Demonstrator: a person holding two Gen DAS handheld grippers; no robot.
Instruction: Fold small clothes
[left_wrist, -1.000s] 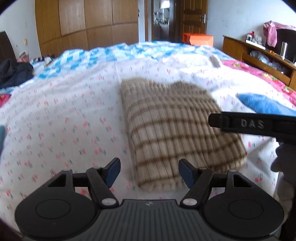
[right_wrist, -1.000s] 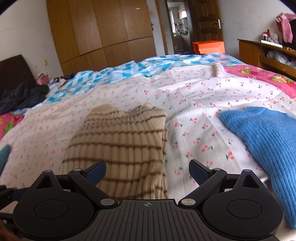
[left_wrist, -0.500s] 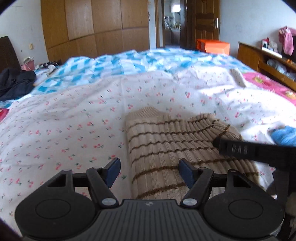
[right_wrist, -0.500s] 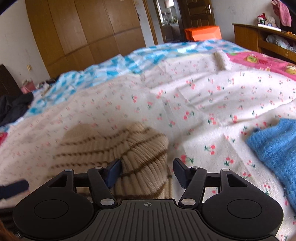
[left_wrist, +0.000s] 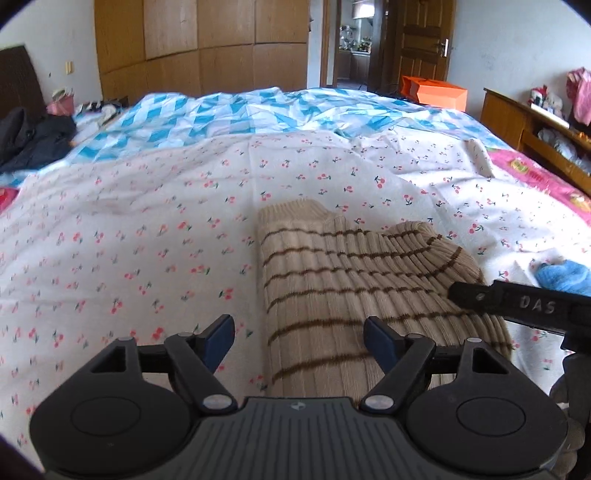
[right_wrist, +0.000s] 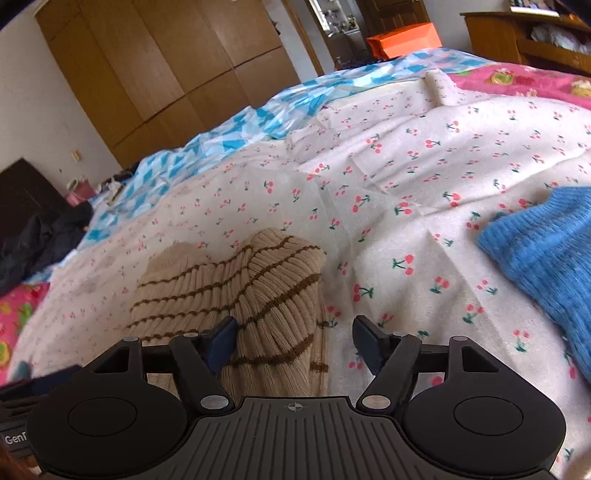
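A beige knit garment with brown stripes (left_wrist: 354, 288) lies folded on the cherry-print bed sheet (left_wrist: 147, 229). It also shows in the right wrist view (right_wrist: 236, 295). My left gripper (left_wrist: 299, 338) is open, low over the garment's near left edge. My right gripper (right_wrist: 293, 341) is open, low over the garment's near right edge. The right gripper's finger (left_wrist: 517, 304) reaches in from the right in the left wrist view. Neither gripper holds anything.
A blue knit garment (right_wrist: 550, 251) lies to the right on the sheet. A blue-white checked cover (left_wrist: 229, 118) and dark clothes (left_wrist: 29, 140) lie further back. A wooden shelf (left_wrist: 535, 125), wardrobe (left_wrist: 203, 48) and orange box (left_wrist: 436, 92) stand beyond the bed.
Both grippers have moved down and nearer to the beige garment's near edge. The right gripper's jaws have narrowed a little and it has tilted. The garment lies as before.
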